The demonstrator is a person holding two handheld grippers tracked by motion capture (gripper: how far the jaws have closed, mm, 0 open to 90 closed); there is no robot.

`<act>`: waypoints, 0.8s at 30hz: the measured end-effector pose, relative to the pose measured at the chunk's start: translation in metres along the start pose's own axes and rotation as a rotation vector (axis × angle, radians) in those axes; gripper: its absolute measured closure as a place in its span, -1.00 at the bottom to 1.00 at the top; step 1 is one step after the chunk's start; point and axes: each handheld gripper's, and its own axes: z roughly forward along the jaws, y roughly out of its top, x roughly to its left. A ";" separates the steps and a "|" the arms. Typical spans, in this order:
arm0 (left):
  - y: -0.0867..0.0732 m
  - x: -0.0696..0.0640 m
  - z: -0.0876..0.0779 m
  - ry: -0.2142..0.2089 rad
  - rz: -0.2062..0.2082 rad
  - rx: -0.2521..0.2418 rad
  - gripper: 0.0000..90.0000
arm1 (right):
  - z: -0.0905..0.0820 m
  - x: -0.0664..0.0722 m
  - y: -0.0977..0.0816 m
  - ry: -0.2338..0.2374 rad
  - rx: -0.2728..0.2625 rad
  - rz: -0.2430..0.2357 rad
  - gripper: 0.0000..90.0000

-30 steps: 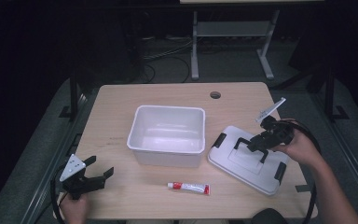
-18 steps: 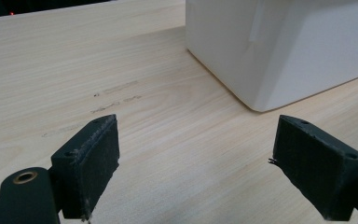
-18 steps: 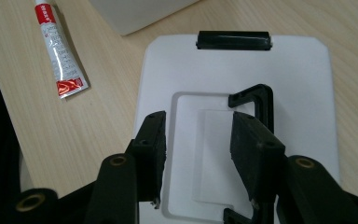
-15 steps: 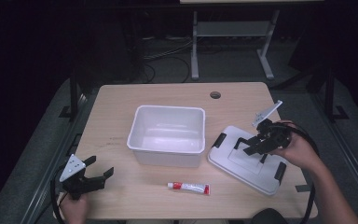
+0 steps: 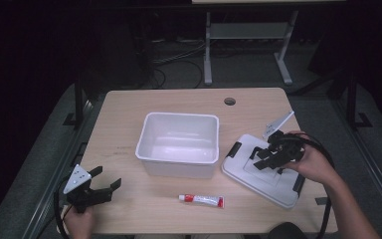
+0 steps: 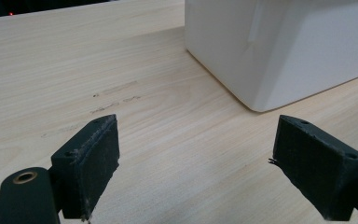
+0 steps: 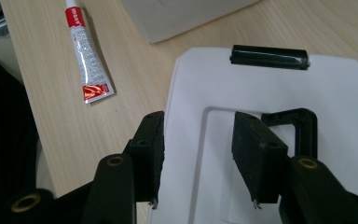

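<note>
The right gripper (image 5: 271,155) hovers over the one white lid (image 5: 258,179), jaws just opening, half apart, nothing between them. Left of the lid: one tub (image 5: 178,143), one tube (image 5: 202,200). Left gripper (image 5: 95,188) gapes empty on the tabletop (image 5: 124,114).

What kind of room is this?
Probably a lab or workshop: a plain wooden table with a cable hole, loose cables on the grey floor behind, and dark surroundings.

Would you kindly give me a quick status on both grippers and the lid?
Right gripper over white lid, jaws just opening, nothing between them. Left gripper open, resting on table. Lid lies flat beside bin. Nothing in the way.
</note>
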 end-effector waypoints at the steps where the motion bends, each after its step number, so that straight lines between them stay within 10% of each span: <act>1: 0.000 0.000 0.000 0.000 0.002 -0.001 -0.70 | 0.000 0.001 0.001 0.001 0.001 -0.005 0.18; 24: 0.000 0.000 0.000 -0.001 0.005 -0.001 -0.70 | 0.034 0.041 0.016 0.069 0.016 -0.118 0.08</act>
